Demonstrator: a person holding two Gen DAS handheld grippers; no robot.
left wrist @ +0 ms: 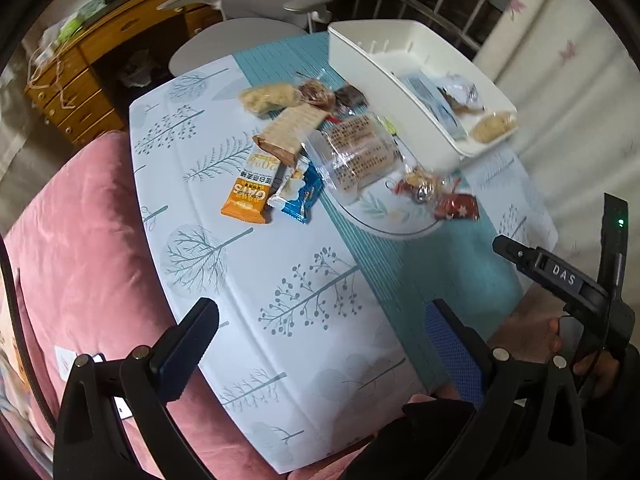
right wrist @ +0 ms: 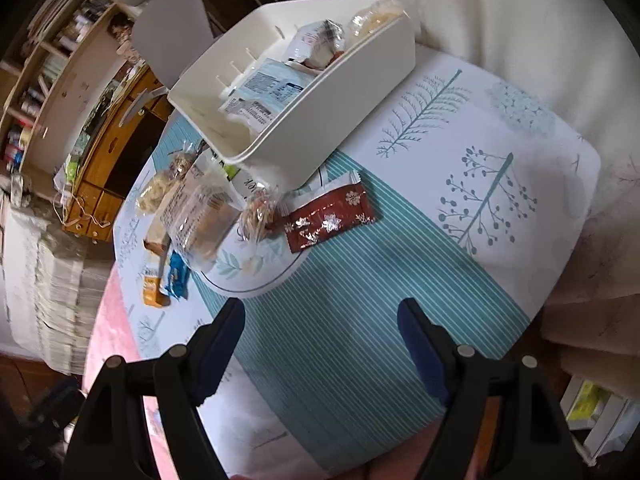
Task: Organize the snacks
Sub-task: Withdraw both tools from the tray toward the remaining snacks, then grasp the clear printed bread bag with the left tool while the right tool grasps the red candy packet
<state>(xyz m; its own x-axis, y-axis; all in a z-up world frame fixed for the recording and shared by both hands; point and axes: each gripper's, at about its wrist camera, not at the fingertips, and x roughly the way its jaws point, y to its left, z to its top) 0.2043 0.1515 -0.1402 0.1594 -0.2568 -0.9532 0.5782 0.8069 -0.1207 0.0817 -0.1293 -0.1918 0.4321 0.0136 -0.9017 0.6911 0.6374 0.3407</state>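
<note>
Left wrist view: we note the left gripper point(left wrist: 320, 344) spread wide and empty over the tablecloth point(left wrist: 280, 280), snacks piled mid-frame, an orange bar point(left wrist: 250, 196) lower left of them, white bin point(left wrist: 420, 80) upper right. Only this view catches the right gripper's body at right edge. Right wrist view: right gripper point(right wrist: 322, 344) gapes empty; red packet point(right wrist: 330, 218) lies centre, touching the plate point(right wrist: 256, 276).
</note>
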